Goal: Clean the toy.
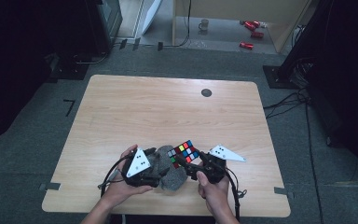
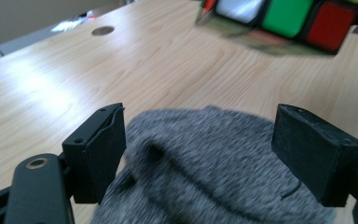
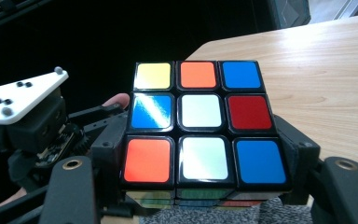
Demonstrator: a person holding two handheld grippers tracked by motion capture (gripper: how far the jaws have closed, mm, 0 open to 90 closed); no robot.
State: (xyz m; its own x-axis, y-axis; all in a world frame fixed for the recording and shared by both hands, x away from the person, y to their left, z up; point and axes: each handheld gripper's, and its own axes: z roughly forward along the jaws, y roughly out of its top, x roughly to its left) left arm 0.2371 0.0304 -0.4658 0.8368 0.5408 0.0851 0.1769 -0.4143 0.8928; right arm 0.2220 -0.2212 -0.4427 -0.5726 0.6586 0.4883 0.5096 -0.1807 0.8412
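A scrambled Rubik's cube [image 1: 183, 152] is held just above the near middle of the wooden table [image 1: 168, 107], with my right gripper [image 1: 186, 163] shut on its sides. In the right gripper view the cube [image 3: 200, 121] sits between the two jaws of my right gripper [image 3: 203, 158], white centre facing the camera. A grey knitted cloth [image 1: 168, 176] lies bunched on the table under and beside the cube. My left gripper [image 1: 158, 170] stands over the cloth from the left. In the left gripper view the cloth [image 2: 205, 172] lies between the wide jaws of my left gripper [image 2: 200, 149], not pinched. The cube [image 2: 284, 18] hangs beyond.
A small dark round disc [image 1: 206, 92] is set in the table near its far edge. On the floor beyond stand a mug [image 1: 204, 24] and some red cans [image 1: 249, 32]. Cables [image 1: 289, 100] run along the floor at the right.
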